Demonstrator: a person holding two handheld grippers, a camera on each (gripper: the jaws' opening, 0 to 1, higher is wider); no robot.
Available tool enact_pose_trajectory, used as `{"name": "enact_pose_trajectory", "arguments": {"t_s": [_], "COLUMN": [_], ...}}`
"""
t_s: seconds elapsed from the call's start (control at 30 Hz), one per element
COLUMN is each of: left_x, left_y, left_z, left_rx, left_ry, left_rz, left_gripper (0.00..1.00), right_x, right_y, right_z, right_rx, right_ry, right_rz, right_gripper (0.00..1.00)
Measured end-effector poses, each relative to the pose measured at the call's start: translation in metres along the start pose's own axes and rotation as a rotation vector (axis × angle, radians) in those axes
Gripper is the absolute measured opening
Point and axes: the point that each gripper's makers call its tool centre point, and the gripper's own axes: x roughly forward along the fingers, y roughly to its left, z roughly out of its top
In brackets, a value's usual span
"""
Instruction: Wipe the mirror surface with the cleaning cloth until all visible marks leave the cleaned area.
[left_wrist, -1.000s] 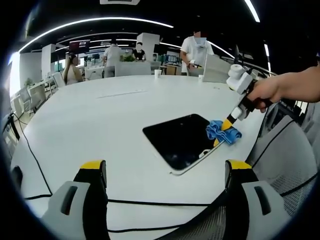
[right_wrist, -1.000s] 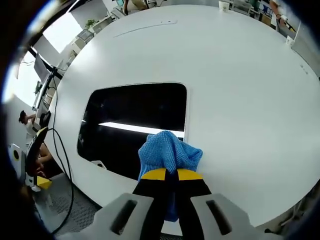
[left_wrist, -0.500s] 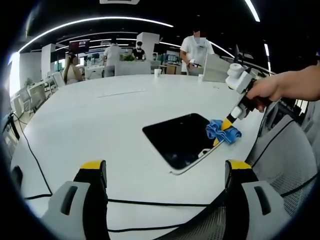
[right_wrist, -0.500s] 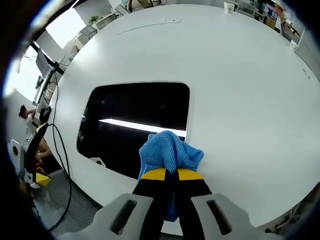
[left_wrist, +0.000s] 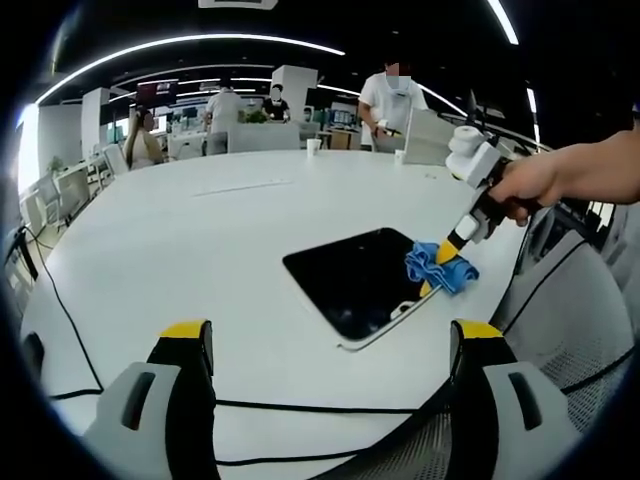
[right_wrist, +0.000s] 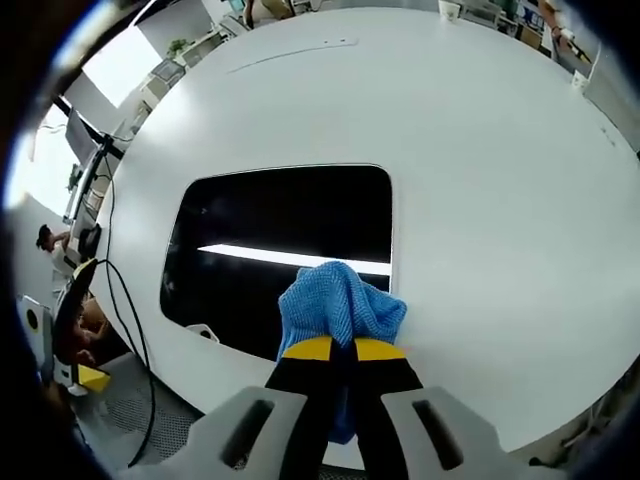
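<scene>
Mirror (right_wrist: 285, 235) lies on the table (right_wrist: 480, 180); right tool (right_wrist: 335, 350) clamps the cloth (right_wrist: 340, 305) at its corner. Left tool (left_wrist: 330, 345) gapes empty. Pushing outward could wipe table instead.

No text, label, brand, number or sign can be read in either view. The dark screen (left_wrist: 158, 92) far back on the left of the left gripper view carries a reddish picture, but it is too small and blurred to make out any lettering.
</scene>
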Motion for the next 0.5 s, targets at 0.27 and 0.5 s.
{"name": "enact_pose_trajectory", "arguments": {"t_s": [0.27, 0.5], "left_x": [0.000, 0.000], "left_y": [0.000, -0.002], "left_z": [0.001, 0.002], "left_rx": [-0.001, -0.003], "left_ry": [-0.002, -0.007], "left_rz": [-0.002, -0.008], "left_gripper": [0.98, 0.98], "right_x": [0.007, 0.012], "right_y": [0.022, 0.042], "right_z": [0.006, 0.009], "right_rx": [-0.008, -0.023], "right_ry": [0.003, 0.006], "right_rz": [0.013, 0.019], "right_gripper": [0.00, 0.00]}}
